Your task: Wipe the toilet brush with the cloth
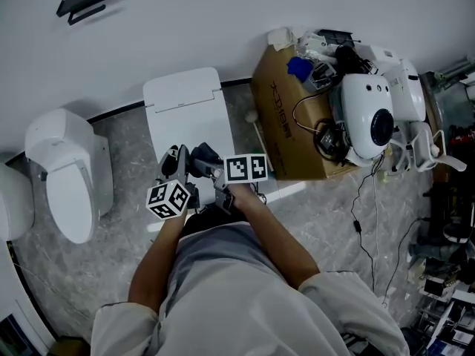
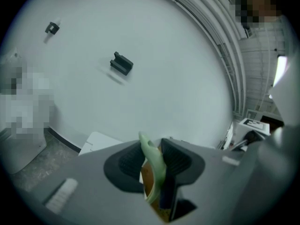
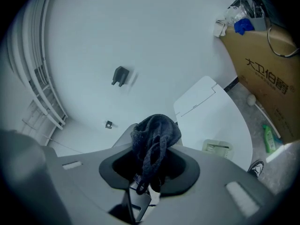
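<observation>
A pale green toilet brush handle (image 2: pixel 153 164) stands pinched between the pads of my left gripper (image 2: pixel 152 157), which is shut on it. The brush head is hidden below the jaws. A dark blue cloth (image 3: pixel 154 137) bunches up out of my right gripper (image 3: pixel 153 167), shut on it. In the head view both grippers are held close together over the front of a white toilet lid (image 1: pixel 185 113): the left gripper (image 1: pixel 175 162) is at the left and the right gripper (image 1: pixel 214 175) beside it, with the cloth (image 1: pixel 205 155) between them.
A white toilet (image 1: pixel 68 170) stands at the left. A cardboard box (image 1: pixel 286 121) with cables and a white device (image 1: pixel 371 121) is at the right. A white stick (image 1: pixel 286 192) lies on the grey marbled floor (image 1: pixel 334 221). A black bracket (image 1: pixel 83 1) is on the wall.
</observation>
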Available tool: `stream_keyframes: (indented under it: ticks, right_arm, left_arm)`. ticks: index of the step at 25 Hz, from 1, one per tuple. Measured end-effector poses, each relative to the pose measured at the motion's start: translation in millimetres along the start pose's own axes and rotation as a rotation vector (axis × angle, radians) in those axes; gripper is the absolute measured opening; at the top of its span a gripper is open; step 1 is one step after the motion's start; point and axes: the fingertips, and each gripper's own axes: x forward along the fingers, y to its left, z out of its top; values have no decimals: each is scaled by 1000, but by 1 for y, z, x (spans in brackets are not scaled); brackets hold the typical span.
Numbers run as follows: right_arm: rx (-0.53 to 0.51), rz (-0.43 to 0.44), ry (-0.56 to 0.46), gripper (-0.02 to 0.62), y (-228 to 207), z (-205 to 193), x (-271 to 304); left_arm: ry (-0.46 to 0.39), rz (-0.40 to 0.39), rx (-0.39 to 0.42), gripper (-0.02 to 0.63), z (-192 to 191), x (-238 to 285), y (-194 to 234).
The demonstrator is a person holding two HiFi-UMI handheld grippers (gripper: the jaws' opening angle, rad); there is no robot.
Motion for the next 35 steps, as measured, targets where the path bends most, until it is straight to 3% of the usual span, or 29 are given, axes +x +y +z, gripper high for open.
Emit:
stream_keyframes:
  ticks: [6, 9, 14, 28, 35]
  right_arm:
    - [-20, -3, -19, 106, 0, 0, -4]
    - [-72, -28, -17, 106, 1, 0, -4]
    - [-71, -19, -29, 106, 4, 0, -7]
    - [-202, -30, -23, 104, 13, 5, -18]
    - [-291, -25, -35, 104, 29, 14, -33]
  left_arm:
    - [10, 38, 125, 0, 2, -3, 0]
    - [17, 48, 150, 0, 3, -4, 3]
    - [33, 43, 205, 0, 1, -12, 0]
    - [72, -10, 201, 0, -5, -55, -1]
    - [43, -13, 152, 0, 19, -73, 4]
